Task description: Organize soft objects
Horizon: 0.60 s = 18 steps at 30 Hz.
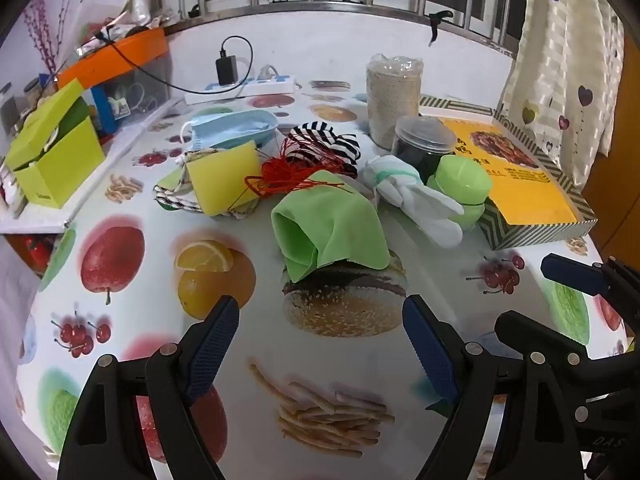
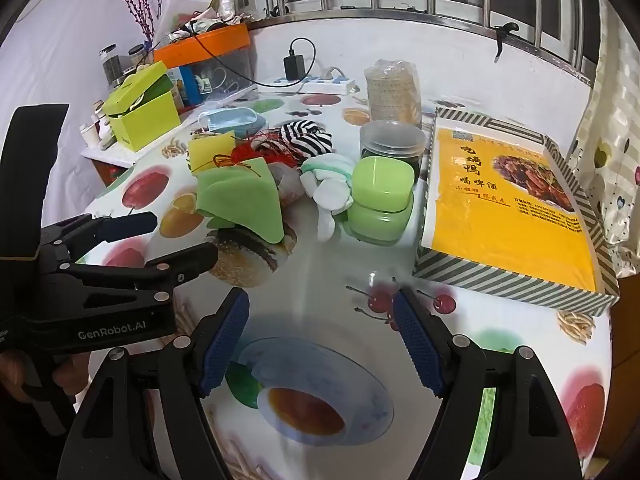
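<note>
A heap of soft things lies mid-table: a folded green cloth (image 1: 332, 224) (image 2: 240, 204), a yellow sponge (image 1: 224, 180) (image 2: 210, 152), tangled red string (image 1: 296, 168), a black-and-white striped fabric (image 1: 324, 144) (image 2: 306, 138), a white glove (image 1: 416, 200) (image 2: 328, 188) and a blue face mask (image 1: 232, 128) (image 2: 234, 118). My left gripper (image 1: 320, 312) is open, low over the tablecloth just short of the green cloth, nothing between its fingers. My right gripper (image 2: 320, 308) is open too, over bare tablecloth nearer me; it also shows at the right edge (image 1: 560, 296) of the left wrist view.
A green lidded container (image 1: 462, 188) (image 2: 380, 200), a dark jar (image 2: 392, 144), a wrapped roll (image 1: 394, 96) and a yellow-topped striped box (image 2: 508, 208) stand to the right. A lime box (image 1: 56, 152), an orange-lidded bin (image 2: 204, 46) and a power strip (image 1: 244, 88) sit left and behind.
</note>
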Tool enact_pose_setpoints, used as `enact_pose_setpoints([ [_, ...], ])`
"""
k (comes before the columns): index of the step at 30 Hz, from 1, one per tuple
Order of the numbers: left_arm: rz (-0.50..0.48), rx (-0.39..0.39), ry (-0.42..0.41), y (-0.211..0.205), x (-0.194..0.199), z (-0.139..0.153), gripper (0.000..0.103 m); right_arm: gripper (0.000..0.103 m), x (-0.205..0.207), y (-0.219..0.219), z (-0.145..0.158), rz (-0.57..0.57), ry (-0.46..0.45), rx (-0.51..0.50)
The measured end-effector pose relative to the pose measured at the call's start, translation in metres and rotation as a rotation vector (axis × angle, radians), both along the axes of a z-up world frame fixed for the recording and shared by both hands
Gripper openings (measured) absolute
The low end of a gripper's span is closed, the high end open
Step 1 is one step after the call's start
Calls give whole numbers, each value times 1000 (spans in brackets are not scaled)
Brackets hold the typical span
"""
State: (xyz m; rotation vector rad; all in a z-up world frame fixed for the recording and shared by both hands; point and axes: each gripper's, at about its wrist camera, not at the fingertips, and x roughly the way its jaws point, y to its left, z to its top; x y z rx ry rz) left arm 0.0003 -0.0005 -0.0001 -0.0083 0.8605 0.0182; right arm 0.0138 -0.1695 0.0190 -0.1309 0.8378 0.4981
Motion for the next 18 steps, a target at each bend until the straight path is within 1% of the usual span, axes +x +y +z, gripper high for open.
enact_pose_setpoints([
  [8, 1, -8, 3, 0, 1, -2, 84, 75, 1, 1, 1, 1, 1, 0],
  [13, 7, 11, -2, -6, 1, -1, 84, 75, 3, 3, 2, 2, -1, -1],
  [14, 7, 14, -3, 1, -3, -2, 84, 75, 3, 3, 2, 1, -2, -1],
  [18, 4, 16, 2, 4, -2, -1, 84, 75, 3, 3, 3, 1, -1, -1],
])
